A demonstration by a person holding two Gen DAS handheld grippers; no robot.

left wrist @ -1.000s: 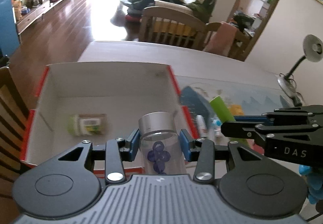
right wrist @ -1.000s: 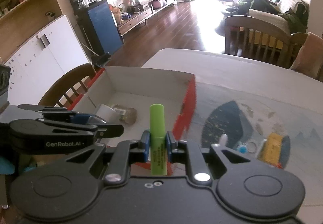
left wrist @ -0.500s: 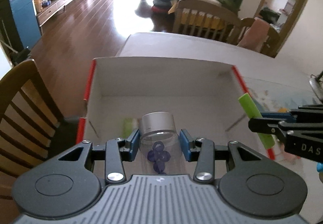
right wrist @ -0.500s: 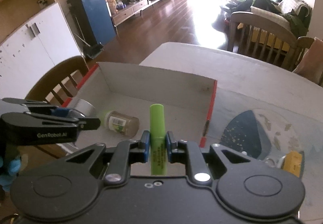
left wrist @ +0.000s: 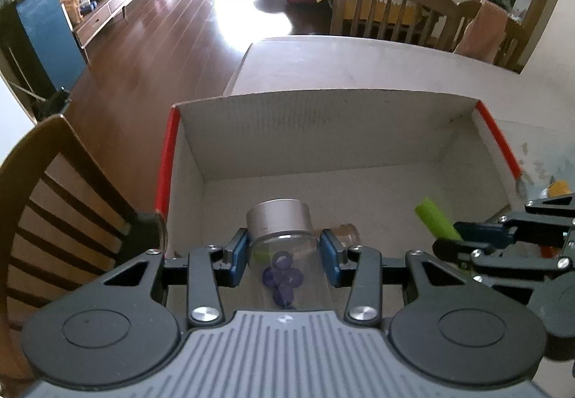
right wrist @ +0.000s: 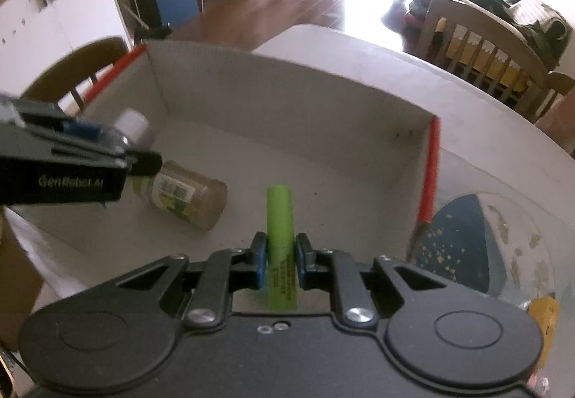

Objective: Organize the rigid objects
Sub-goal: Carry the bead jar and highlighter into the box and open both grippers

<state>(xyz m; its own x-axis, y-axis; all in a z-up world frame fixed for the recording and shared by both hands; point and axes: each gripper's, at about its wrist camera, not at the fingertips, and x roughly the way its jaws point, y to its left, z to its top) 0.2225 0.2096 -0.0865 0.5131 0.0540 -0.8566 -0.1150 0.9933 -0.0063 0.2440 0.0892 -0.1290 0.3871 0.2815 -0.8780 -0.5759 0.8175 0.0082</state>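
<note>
My left gripper (left wrist: 284,256) is shut on a clear jar with a silver lid (left wrist: 278,218) and purple pieces inside, held over the near left part of an open white box with red edges (left wrist: 323,132). My right gripper (right wrist: 281,259) is shut on a green tube (right wrist: 280,222), held over the box's near right part; the tube also shows in the left wrist view (left wrist: 433,222). A glass jar with a green label (right wrist: 187,197) lies on its side on the box floor, below the left gripper (right wrist: 107,153).
The box stands on a white table (left wrist: 341,64). A wooden chair (left wrist: 54,204) is left of the box, more chairs (left wrist: 388,13) stand at the far side. A round mat (right wrist: 485,240) with small items, among them a yellow one (right wrist: 542,315), lies right of the box.
Both grippers have moved left and forward over the box with their loads still held. The lying jar is now just under the left gripper.
</note>
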